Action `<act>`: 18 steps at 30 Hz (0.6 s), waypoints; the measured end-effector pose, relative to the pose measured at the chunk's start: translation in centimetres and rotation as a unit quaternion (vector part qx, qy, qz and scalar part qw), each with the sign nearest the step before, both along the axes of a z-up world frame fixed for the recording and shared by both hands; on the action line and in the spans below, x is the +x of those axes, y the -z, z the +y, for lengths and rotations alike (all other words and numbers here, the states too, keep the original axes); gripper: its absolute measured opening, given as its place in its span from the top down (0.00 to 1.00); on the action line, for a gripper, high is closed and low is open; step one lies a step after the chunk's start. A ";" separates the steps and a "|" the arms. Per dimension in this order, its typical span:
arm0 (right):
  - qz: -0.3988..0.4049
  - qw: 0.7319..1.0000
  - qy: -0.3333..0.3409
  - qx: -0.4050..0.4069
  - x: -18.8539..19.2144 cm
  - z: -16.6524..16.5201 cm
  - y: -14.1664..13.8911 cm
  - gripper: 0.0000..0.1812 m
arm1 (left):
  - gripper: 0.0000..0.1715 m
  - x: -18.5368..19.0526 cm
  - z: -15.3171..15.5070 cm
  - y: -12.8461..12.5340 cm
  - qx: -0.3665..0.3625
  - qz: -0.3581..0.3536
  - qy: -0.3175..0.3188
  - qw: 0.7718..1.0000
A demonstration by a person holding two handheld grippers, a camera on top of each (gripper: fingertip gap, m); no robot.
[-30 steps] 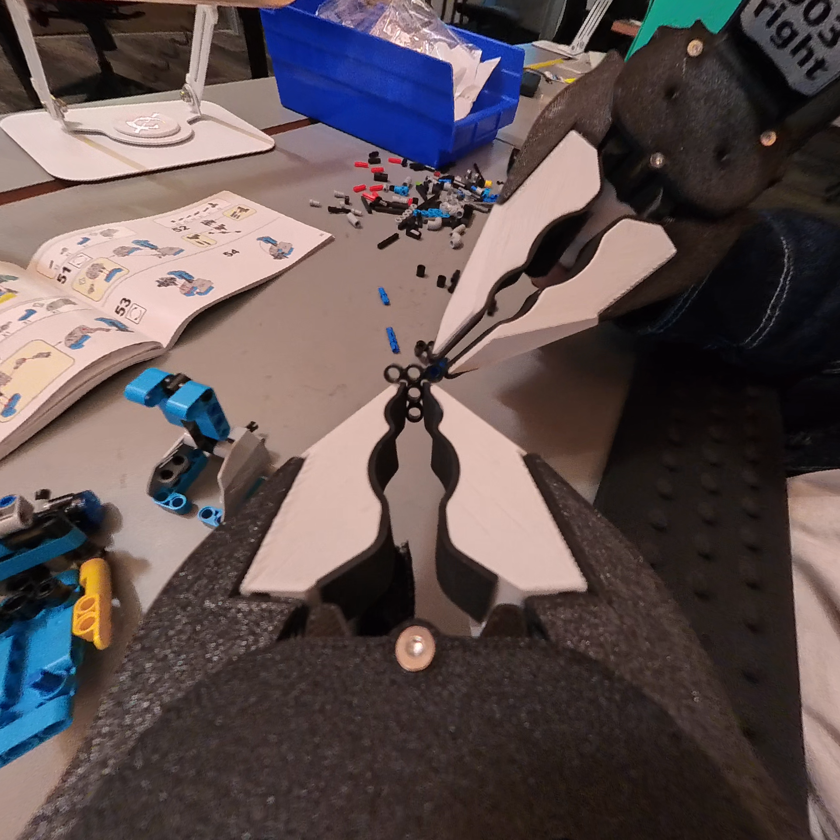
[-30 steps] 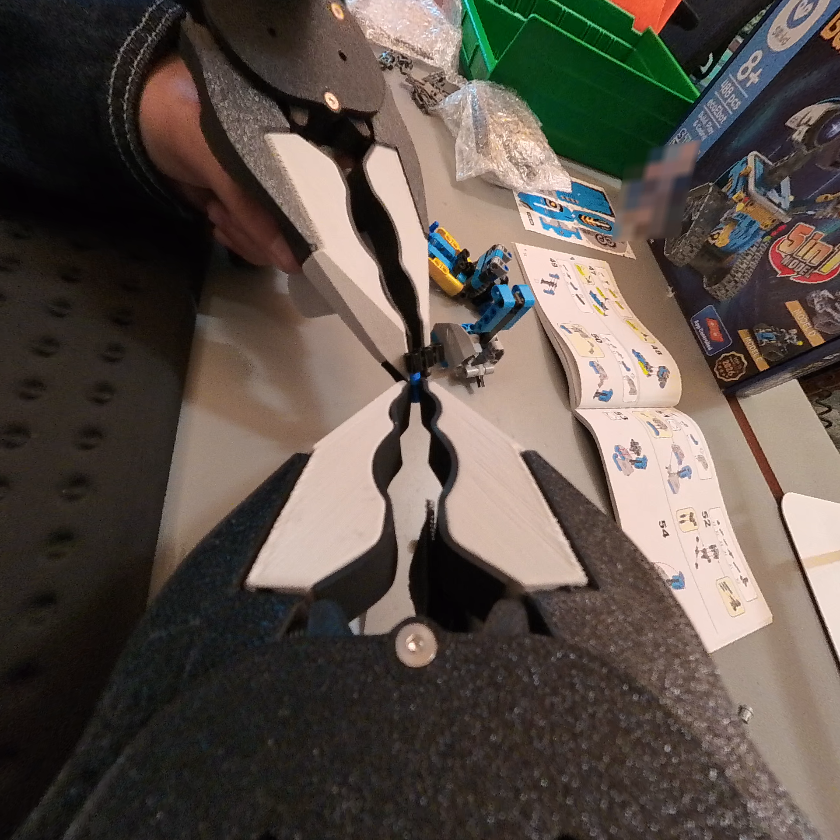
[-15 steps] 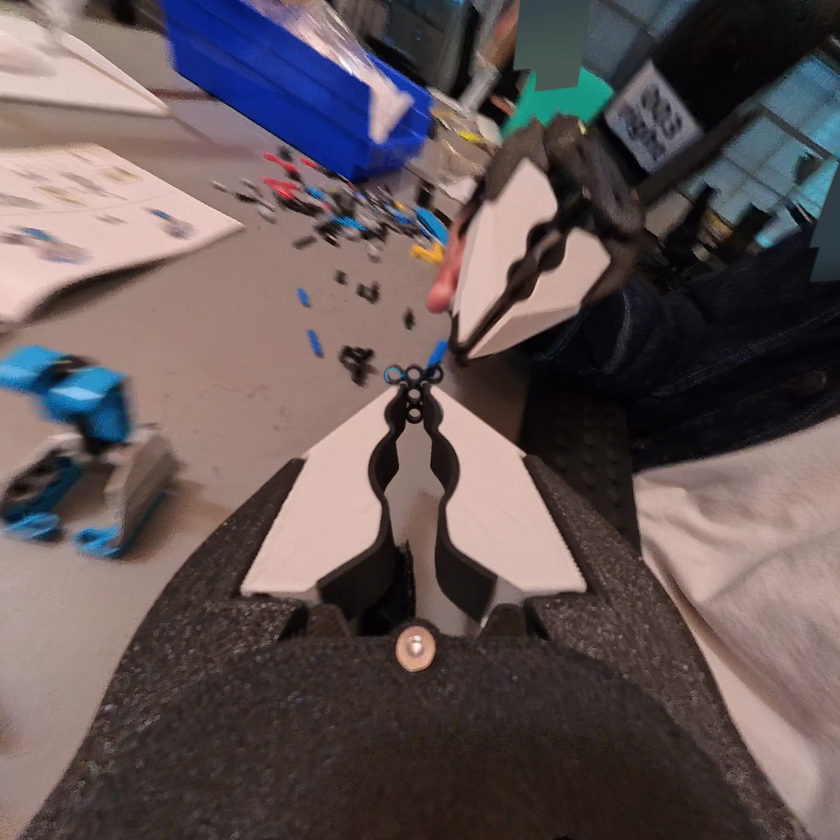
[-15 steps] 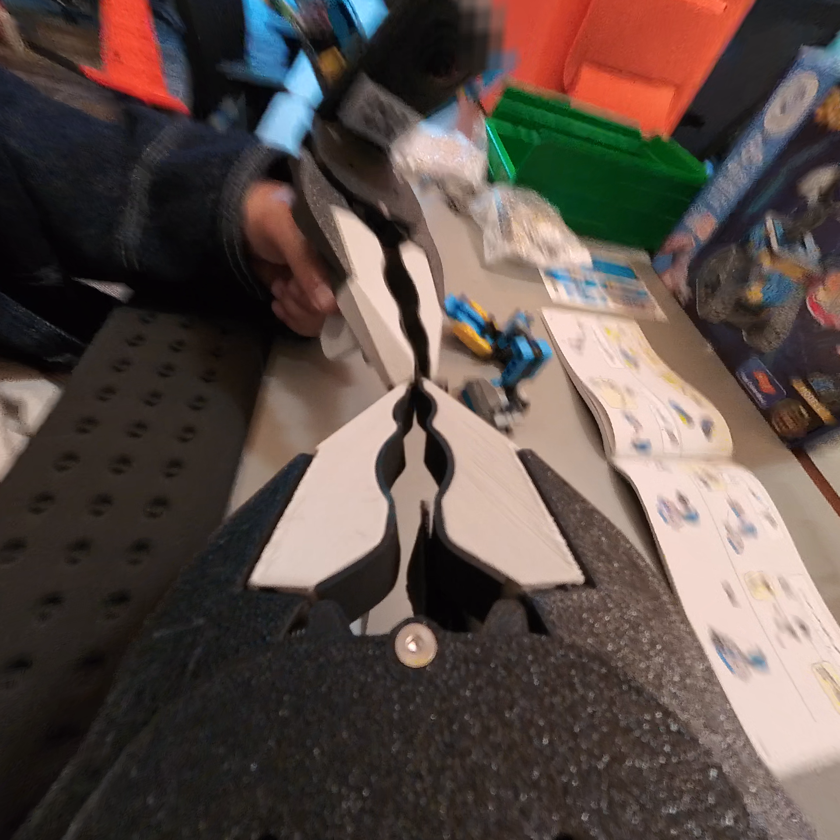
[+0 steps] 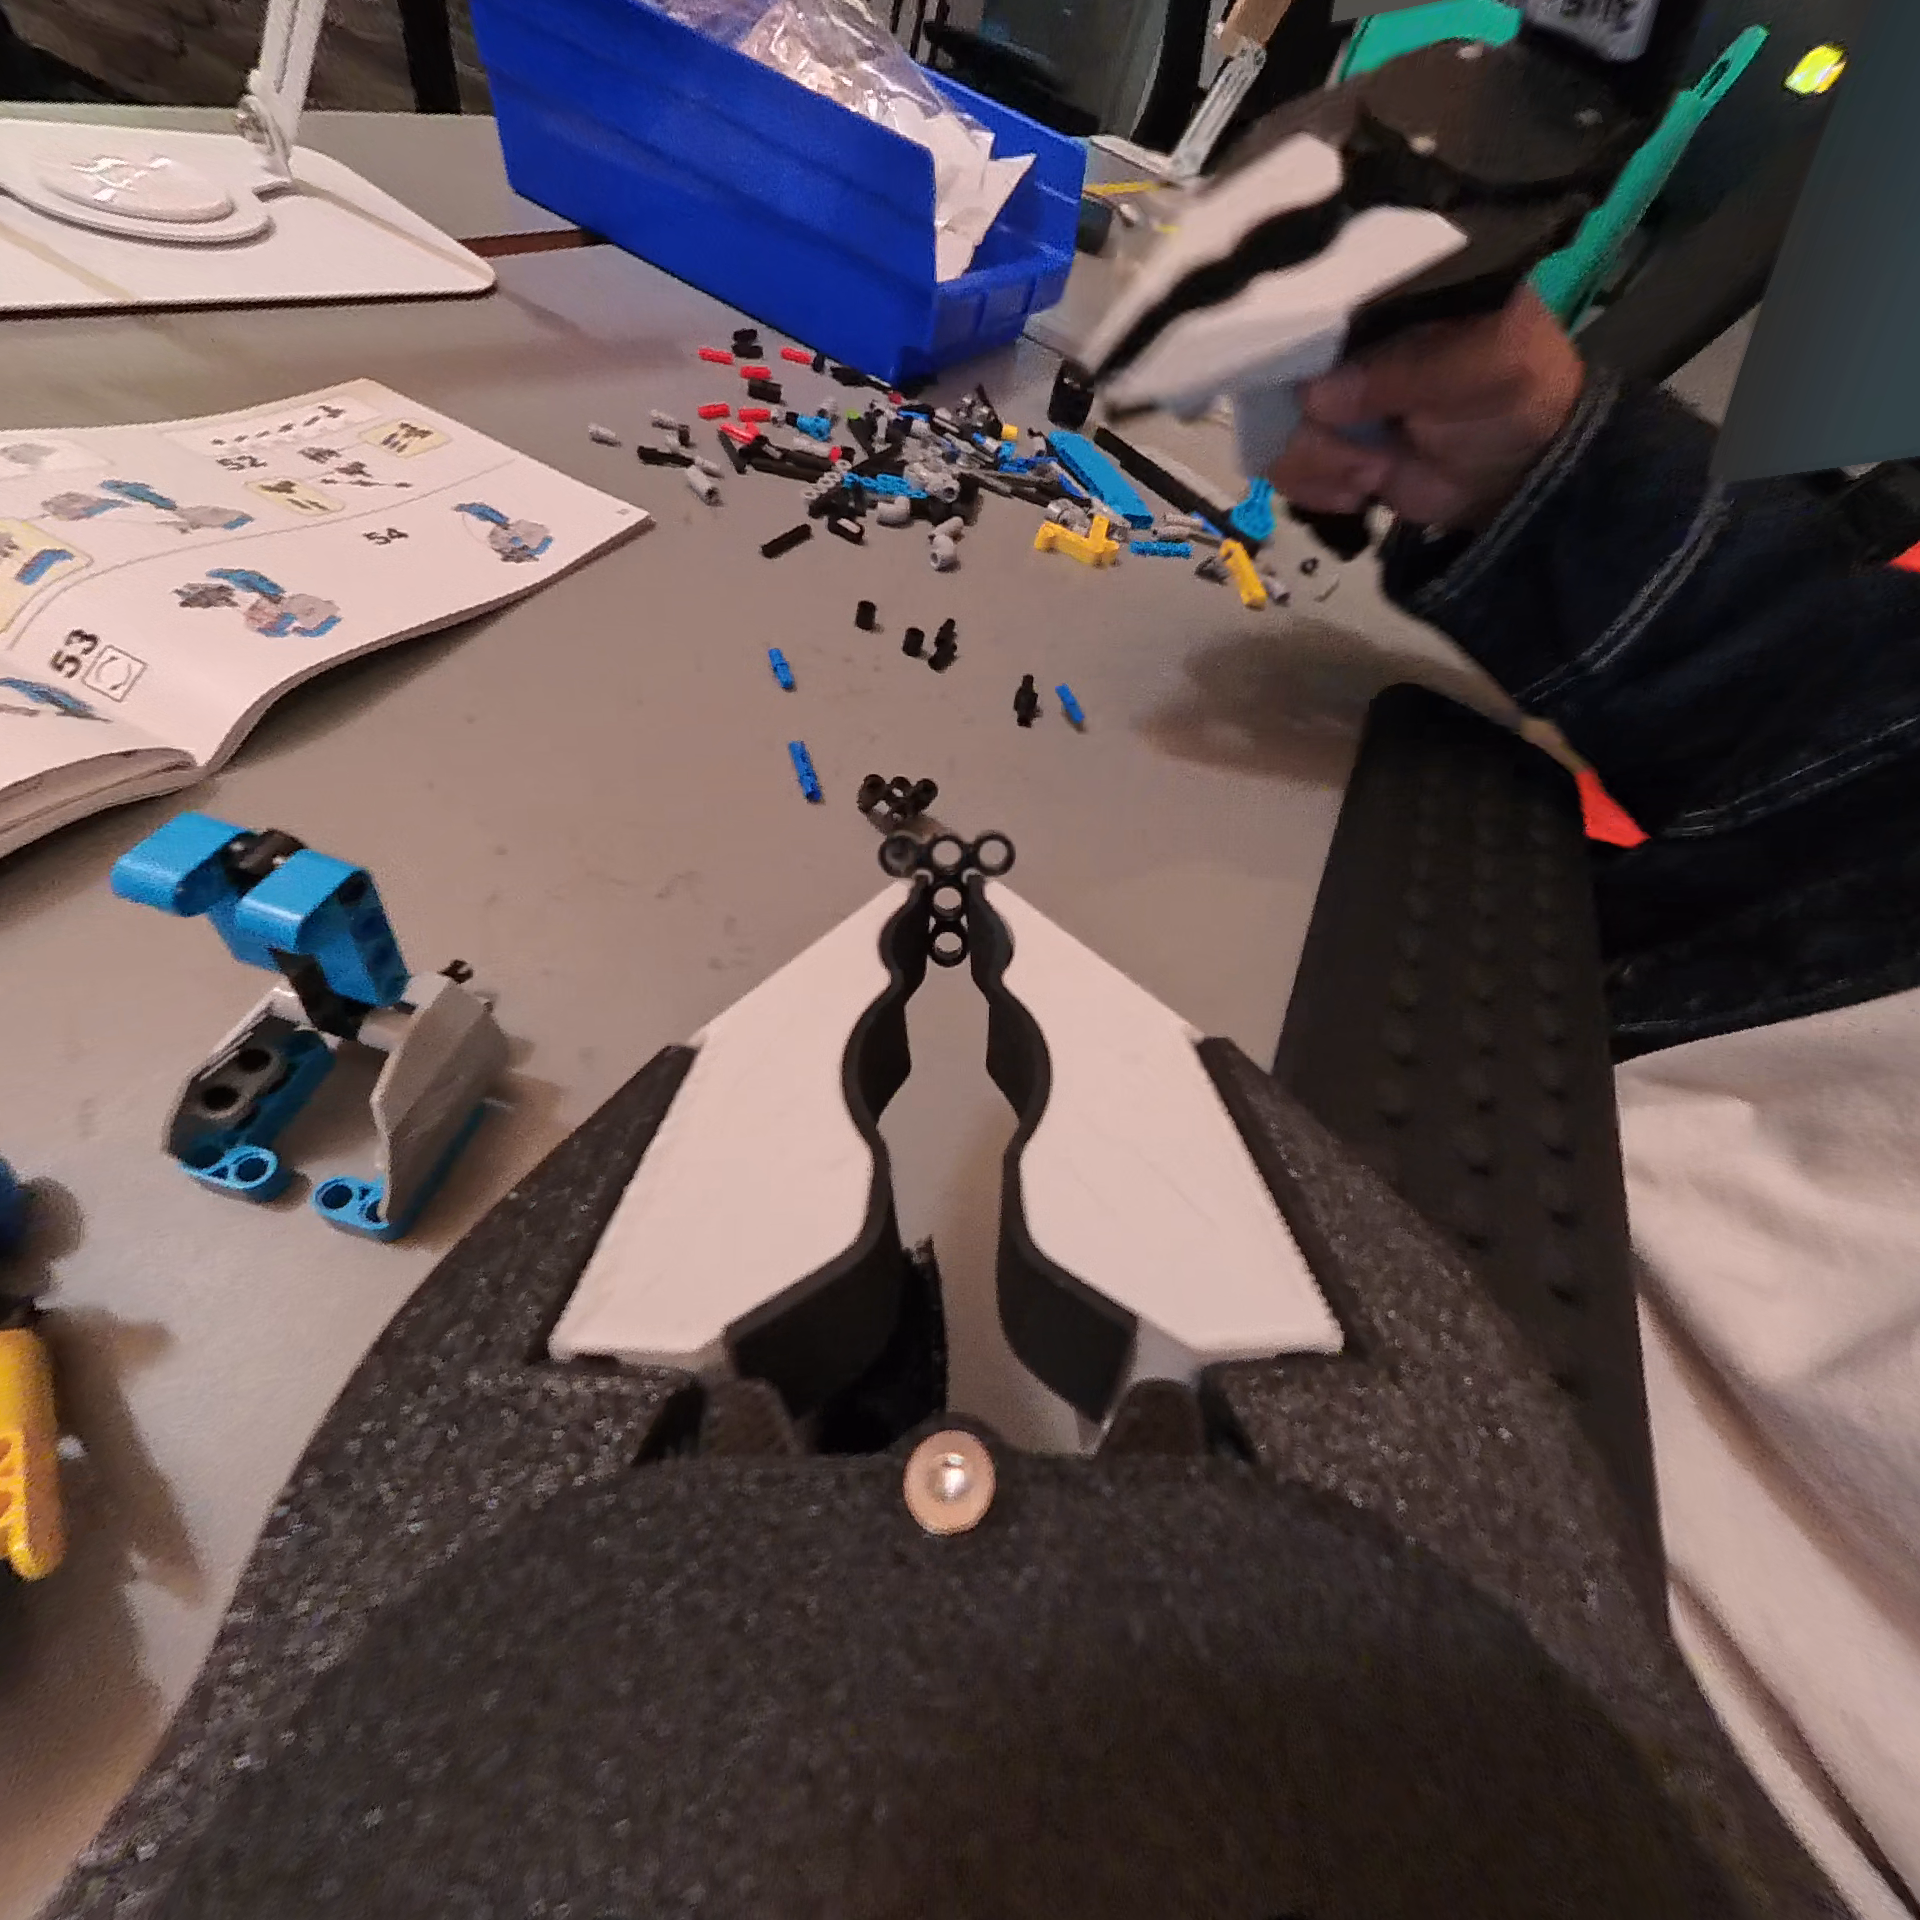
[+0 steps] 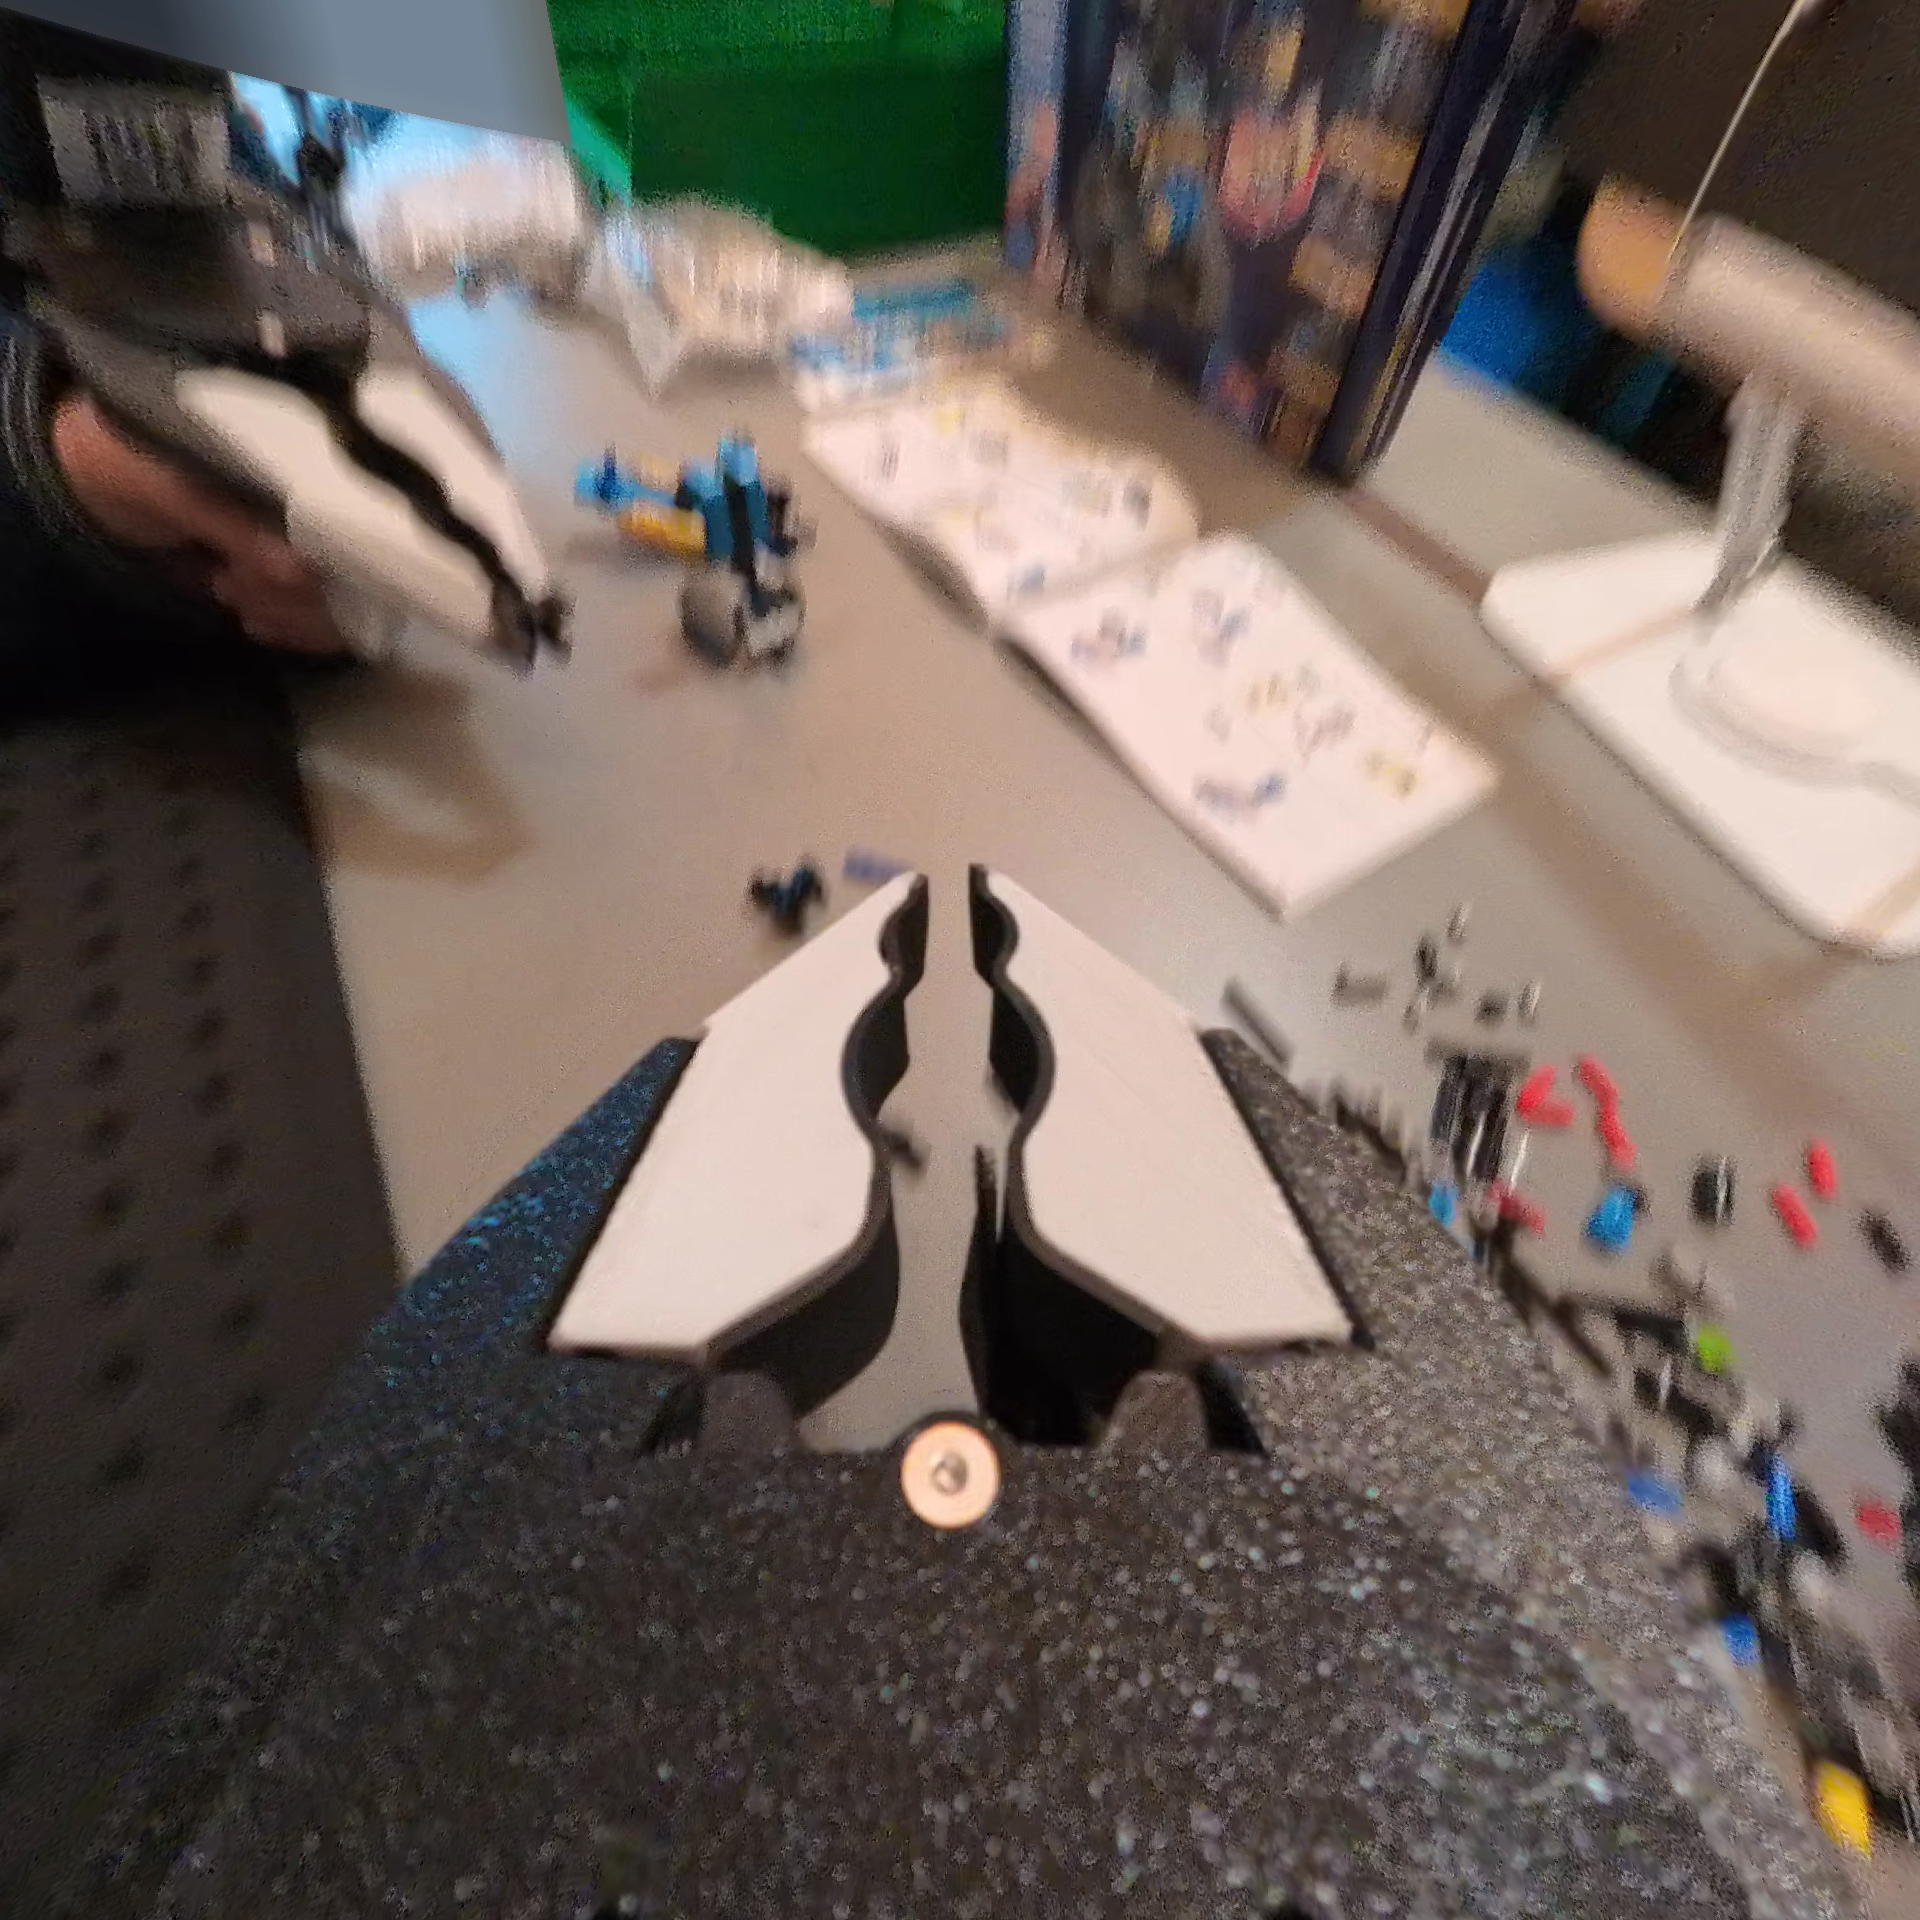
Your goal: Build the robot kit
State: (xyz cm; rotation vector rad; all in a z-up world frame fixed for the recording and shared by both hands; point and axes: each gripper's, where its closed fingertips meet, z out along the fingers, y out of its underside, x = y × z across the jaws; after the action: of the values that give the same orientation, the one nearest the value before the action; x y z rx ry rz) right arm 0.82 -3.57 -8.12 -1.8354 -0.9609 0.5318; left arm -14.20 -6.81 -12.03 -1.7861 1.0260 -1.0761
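- Black T-shaped perforated beam (image 5: 943, 883) sits pinched between the tips of the left claw (image 5: 945, 914), its three-hole crossbar sticking out past the tips and its stem running back between the fingers; the claw is closed tight on it, above the grey tabletop (image 5: 582, 852).
- Just beyond the beam, a small black connector piece (image 5: 896, 798) lies on the tabletop, with a blue pin (image 5: 803, 771) beside it and more black and blue pins a little farther off.
- Farther out from the beam, a scatter of small black, red, blue, grey and yellow parts (image 5: 935, 478) spreads in front of a blue bin (image 5: 769, 187) that holds clear plastic bags.
- Left of the beam stands a blue, grey and black partial assembly (image 5: 312, 1029); beyond that lies an open instruction booklet (image 5: 260, 551), and past it a white stand base (image 5: 208, 229).
- Right claw (image 6: 948, 883) is narrowly parted with nothing between its tips, held over the tabletop close to the scatter of parts (image 6: 1621, 1226); this view is motion-blurred.
- From the left wrist view the right claw (image 5: 1101, 364) appears up and to the right of the beam, well apart from it, over the far side of the scatter.
- Right of the beam a black perforated mat (image 5: 1444, 1018) borders the tabletop.
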 end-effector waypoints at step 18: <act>-0.176 0.969 -0.142 -0.100 1.4 -3.1 9.8 0.89 | 0.96 -0.3 0.4 -0.3 -0.002 -0.012 -0.018 1.000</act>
State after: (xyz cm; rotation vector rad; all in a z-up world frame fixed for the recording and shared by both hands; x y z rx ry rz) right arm 2.19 -6.63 -17.94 -2.0260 -1.4711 0.4956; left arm -14.50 -6.37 -11.72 -1.7836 0.9750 -1.0768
